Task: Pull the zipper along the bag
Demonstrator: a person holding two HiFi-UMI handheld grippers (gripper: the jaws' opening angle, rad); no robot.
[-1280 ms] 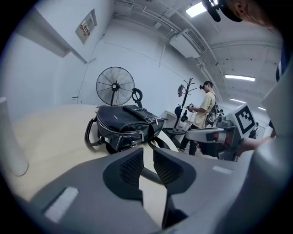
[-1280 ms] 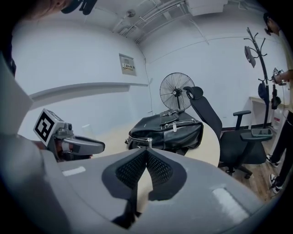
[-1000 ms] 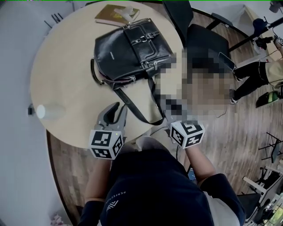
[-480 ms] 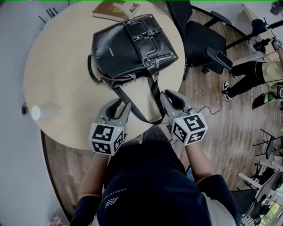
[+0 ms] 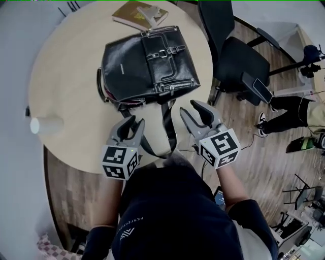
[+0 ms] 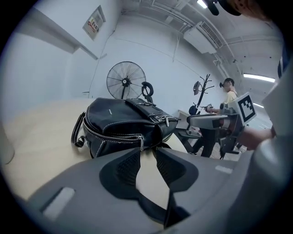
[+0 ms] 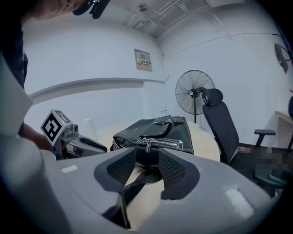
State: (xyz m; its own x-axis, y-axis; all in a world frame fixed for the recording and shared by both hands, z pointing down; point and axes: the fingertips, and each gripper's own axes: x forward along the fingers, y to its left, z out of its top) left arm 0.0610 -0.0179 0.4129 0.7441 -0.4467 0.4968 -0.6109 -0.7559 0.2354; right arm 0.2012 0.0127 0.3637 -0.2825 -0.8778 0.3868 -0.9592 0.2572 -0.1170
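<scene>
A black leather bag [image 5: 144,63] lies flat on the round beige table [image 5: 66,86], its strap [image 5: 166,129] looping off the near edge. My left gripper [image 5: 133,122] hovers over the table's near edge just short of the bag, its jaws opening with nothing between them. In the left gripper view the bag's side zipper [image 6: 114,136] and its metal pull [image 6: 142,142] show just beyond that gripper [image 6: 146,153]. My right gripper [image 5: 191,107] is beside the strap at the table's right edge, jaws opening and empty. The right gripper [image 7: 147,154] faces the front pocket zipper [image 7: 164,143].
A brown book [image 5: 138,13] lies behind the bag at the far edge. A white cup [image 5: 44,124] stands at the table's left. A black office chair [image 5: 241,61] stands to the right, with a standing fan [image 6: 126,81] and a person's legs [image 5: 289,109] farther off.
The right gripper's jaws have spread from shut to open and it has moved up beside the strap. The left gripper has stayed near the table edge. The view has shifted slightly.
</scene>
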